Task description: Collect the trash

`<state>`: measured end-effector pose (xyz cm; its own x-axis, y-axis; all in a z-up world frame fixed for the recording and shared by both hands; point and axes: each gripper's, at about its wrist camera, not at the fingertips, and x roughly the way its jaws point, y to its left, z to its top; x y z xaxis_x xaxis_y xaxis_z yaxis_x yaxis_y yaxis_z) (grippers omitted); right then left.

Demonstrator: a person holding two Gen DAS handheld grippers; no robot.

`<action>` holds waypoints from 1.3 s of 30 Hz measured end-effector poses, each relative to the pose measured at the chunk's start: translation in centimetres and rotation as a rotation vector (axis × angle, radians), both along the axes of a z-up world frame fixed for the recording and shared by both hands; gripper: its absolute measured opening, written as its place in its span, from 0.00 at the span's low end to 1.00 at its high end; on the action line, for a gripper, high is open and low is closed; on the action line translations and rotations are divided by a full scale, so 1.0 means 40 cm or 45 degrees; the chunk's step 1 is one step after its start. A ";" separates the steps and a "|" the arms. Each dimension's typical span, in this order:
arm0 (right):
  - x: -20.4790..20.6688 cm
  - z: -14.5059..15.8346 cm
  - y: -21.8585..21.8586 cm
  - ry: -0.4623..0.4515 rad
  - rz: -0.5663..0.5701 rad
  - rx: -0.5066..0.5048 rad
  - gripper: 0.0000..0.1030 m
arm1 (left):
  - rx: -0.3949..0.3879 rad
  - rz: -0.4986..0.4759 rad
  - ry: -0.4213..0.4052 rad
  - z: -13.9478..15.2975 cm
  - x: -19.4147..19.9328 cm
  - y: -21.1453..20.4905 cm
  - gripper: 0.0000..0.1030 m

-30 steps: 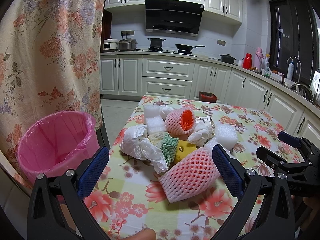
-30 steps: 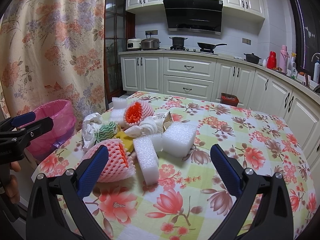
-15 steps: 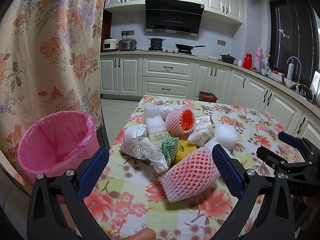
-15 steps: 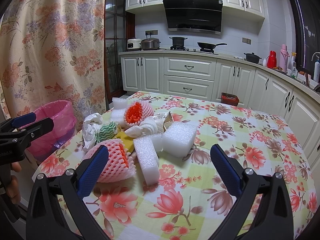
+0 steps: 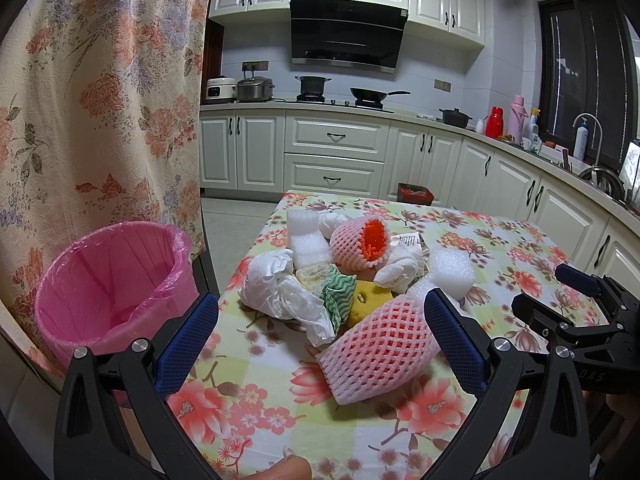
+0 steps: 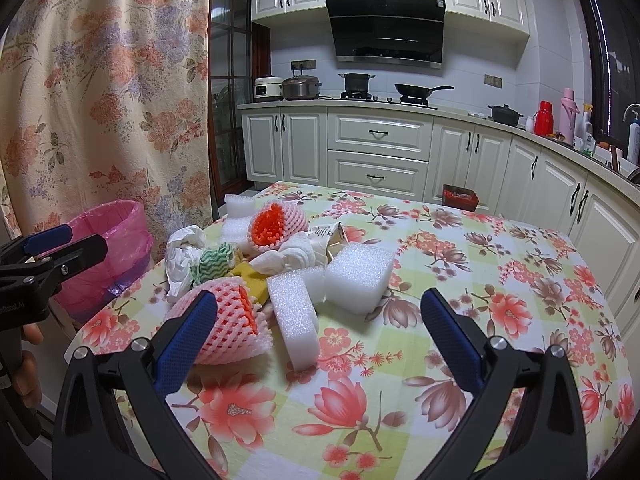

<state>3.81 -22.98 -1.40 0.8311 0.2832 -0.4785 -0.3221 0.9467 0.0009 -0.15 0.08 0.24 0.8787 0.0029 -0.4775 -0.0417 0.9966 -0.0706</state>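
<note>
Left gripper [image 5: 320, 340] jaws spread wide, empty, above table edge; pink foam net [image 5: 380, 350] lies between fingers on floral tablecloth [image 5: 500, 240], trash pile [image 5: 344, 272] just behind, pink-lined bin [image 5: 112, 280] on floor to left
Right gripper [image 6: 318, 336] spread apart, empty; white foam block [image 6: 298, 320] between fingers, trash pile beyond, bin far left

Two pink foam nets [image 5: 380, 350] [image 5: 358, 243], one bin [image 5: 108, 280]

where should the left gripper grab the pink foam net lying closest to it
Grip the near pink foam net across its middle, coming straight forward and down with the open left gripper. It lies on its side, a soft tube crosswise between the fingers, clear of the pile on its near side.
</note>
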 end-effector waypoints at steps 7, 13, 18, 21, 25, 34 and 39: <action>0.005 -0.007 -0.009 0.002 0.000 0.001 0.96 | 0.000 0.000 0.000 -0.001 0.000 0.000 0.94; -0.001 -0.001 0.007 0.015 -0.002 0.001 0.96 | -0.004 0.000 0.011 -0.009 0.002 0.003 0.94; 0.018 -0.036 -0.001 0.044 0.002 0.004 0.96 | -0.007 0.001 0.036 -0.028 0.016 0.001 0.94; 0.032 -0.047 -0.004 0.079 0.010 0.012 0.96 | -0.014 -0.004 0.063 -0.042 0.027 0.004 0.94; 0.060 -0.071 -0.006 0.146 0.019 0.010 0.96 | -0.048 -0.041 0.127 -0.072 0.048 0.005 0.94; 0.134 -0.127 -0.031 0.271 0.022 0.033 0.96 | -0.106 -0.144 0.263 -0.142 0.103 -0.022 0.94; 0.167 -0.144 -0.053 0.313 0.021 0.045 0.96 | -0.127 -0.220 0.336 -0.180 0.139 -0.055 0.94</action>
<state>10.50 -25.11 -7.17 0.6860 0.3161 -0.6554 -0.3235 0.9393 0.1144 5.40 -2.11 -6.98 0.7079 -0.1934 -0.6793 0.0973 0.9793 -0.1774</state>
